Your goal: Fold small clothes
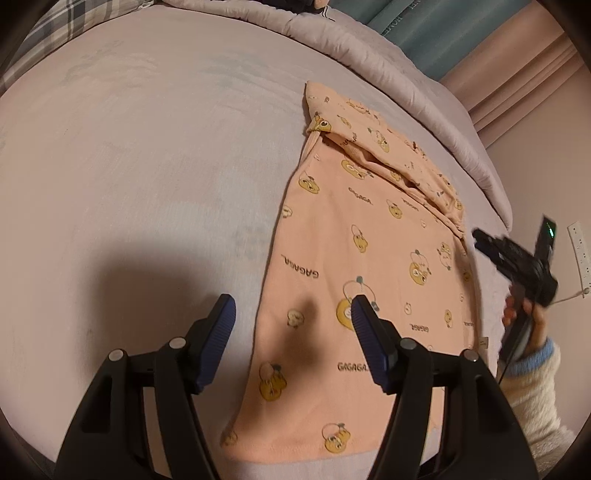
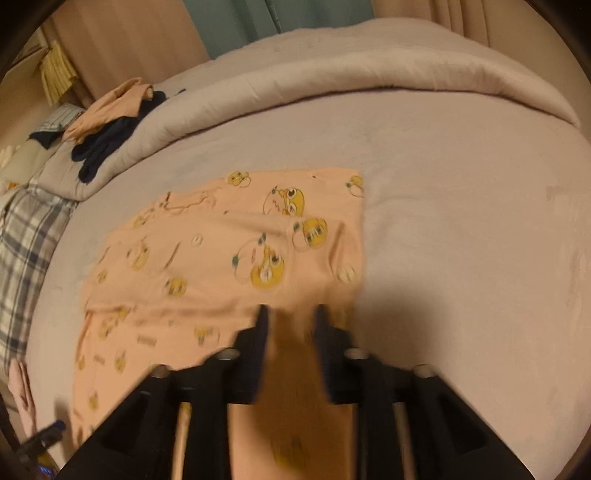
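The left gripper [image 1: 293,308] hangs above the bed with its blue-padded fingers [image 1: 221,332] spread wide and nothing between them; one finger is over the bare sheet, the other over the near half of the peach printed garment [image 1: 354,266]. That garment, patterned with yellow cartoon ducks and "GAGAGA" lettering, lies flat on the lavender bed sheet [image 1: 129,184], running from about 6 o'clock up toward 1 o'clock in the left wrist view, with its far end folded back over itself into a thicker layered band. At 3 o'clock in that view the right gripper [image 1: 480,236] is held off the garment's edge by a hand [image 1: 524,325] in a fluffy white sleeve with a blue cuff. From the right wrist view, which is blurred, its black fingers [image 2: 258,332] stand a little apart over the cloth, gripping nothing. Beyond the garment a grey-lilac duvet [image 2: 332,77] is rolled back along the far side of the mattress. At 10 o'clock, a loose pile of peach and dark navy clothes [image 2: 110,122] sits on it, with a plaid pillow [image 2: 26,240] at 9 o'clock. Teal curtains [image 1: 461,29] and pink drapes [image 1: 524,74] hang behind the bed, and a white power strip [image 1: 580,251] is on the wall.
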### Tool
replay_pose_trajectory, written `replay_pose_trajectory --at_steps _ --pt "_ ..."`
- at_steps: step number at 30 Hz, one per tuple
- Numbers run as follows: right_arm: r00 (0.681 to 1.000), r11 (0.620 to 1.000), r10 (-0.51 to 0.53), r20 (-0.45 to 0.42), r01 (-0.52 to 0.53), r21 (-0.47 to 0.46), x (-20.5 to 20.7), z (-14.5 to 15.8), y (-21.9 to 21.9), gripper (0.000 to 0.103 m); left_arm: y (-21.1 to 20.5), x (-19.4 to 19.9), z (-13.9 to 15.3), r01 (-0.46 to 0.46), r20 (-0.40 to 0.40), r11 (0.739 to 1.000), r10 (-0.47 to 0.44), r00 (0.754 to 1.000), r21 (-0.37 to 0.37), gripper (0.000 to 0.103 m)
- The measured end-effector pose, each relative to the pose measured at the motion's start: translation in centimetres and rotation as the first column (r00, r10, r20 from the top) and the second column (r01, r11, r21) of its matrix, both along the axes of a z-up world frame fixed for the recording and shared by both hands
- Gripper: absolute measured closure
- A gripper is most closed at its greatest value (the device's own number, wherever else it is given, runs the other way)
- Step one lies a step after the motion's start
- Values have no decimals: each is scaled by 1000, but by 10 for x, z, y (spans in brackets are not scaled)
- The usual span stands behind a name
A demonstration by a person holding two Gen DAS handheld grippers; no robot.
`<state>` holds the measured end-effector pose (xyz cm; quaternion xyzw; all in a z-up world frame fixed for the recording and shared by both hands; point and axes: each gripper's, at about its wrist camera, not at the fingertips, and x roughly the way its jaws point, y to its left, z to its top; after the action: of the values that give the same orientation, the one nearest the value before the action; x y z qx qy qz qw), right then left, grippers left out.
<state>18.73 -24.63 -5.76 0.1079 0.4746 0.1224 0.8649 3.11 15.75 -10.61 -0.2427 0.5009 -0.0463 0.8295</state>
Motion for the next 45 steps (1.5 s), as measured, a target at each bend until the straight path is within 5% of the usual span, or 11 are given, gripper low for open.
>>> replay_pose_trajectory --at_steps 14,39,45 --pt "998 991 48 -49 -41 130 -101 2 -18 59 -19 -33 5 13 25 1000 -13 1000 -5 35" --pt "993 985 34 -117 -14 173 -139 -12 -38 56 -20 -48 -6 -23 6 999 24 1000 -38 35" --pt "990 980 37 -133 -10 201 -140 -15 -40 48 -14 -48 -7 -38 5 998 38 999 -45 35"
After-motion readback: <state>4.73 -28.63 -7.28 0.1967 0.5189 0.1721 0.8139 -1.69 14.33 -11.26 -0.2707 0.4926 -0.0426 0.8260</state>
